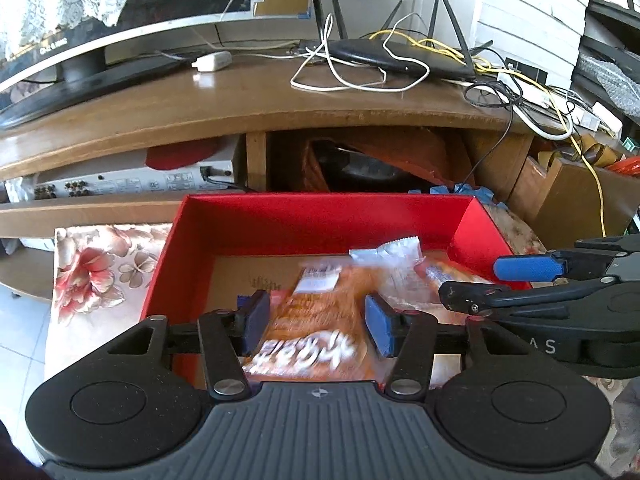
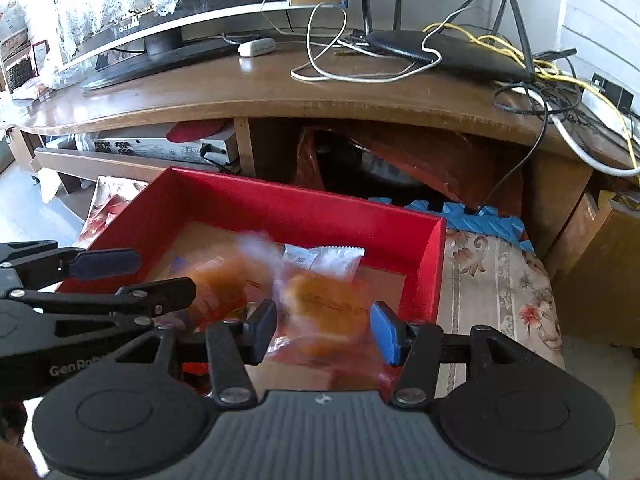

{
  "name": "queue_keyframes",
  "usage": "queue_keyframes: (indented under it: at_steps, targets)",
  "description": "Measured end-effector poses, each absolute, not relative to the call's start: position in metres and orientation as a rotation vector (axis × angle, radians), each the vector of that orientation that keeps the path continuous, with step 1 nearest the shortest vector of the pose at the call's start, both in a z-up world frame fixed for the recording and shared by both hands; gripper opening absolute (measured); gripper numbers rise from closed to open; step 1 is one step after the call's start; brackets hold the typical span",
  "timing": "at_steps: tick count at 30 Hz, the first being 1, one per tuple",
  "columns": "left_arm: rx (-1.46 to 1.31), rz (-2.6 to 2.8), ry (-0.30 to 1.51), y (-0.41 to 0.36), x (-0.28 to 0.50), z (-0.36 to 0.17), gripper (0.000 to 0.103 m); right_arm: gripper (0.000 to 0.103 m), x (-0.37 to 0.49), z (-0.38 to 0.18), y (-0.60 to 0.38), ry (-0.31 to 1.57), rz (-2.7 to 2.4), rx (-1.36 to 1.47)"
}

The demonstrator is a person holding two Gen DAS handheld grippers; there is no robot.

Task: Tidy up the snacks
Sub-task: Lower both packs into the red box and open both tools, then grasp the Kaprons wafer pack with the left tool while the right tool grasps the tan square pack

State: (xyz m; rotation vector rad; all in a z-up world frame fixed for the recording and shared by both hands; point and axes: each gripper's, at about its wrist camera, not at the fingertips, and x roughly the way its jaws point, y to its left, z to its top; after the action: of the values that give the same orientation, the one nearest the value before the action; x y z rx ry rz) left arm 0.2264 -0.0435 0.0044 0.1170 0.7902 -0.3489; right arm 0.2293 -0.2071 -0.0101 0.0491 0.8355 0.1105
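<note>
Our left claw (image 1: 316, 326) hangs over the near edge of the red box (image 1: 320, 216), its blue pads (image 1: 378, 326) spread apart, with an orange snack packet (image 1: 316, 320) blurred between them; we cannot tell whether either pad touches the wrapper. Our right claw (image 2: 323, 330) sits just beside it over the same box, fingers likewise parted around a second orange snack packet (image 2: 324, 304) in clear wrapping, also smeared by motion, so contact there is unclear to us too. Each claw shows in the other's camera, side-on, with its fingers apart. Both packets lie inside the box on its brown cardboard floor, toward the right half, the clear-wrapped one with its white crimped end (image 2: 324, 258) pointing at the far wall. We see the box resting on a floral cloth (image 1: 96, 272), in front of a wooden TV stand (image 1: 240, 100) that carries a television (image 1: 80, 20), a black router (image 1: 400, 58) and a tangle of white and yellow cables (image 1: 352, 80).
</note>
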Motion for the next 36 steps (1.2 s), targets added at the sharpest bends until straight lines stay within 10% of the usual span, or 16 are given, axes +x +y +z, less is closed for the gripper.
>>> queue_keyframes:
  at_steps: [36]
  targets:
    - [0.158, -0.565, 0.972, -0.039, 0.179, -0.029, 0.072, 0.051, 0.122, -0.007, -0.220, 0.935, 0.190, 0.061]
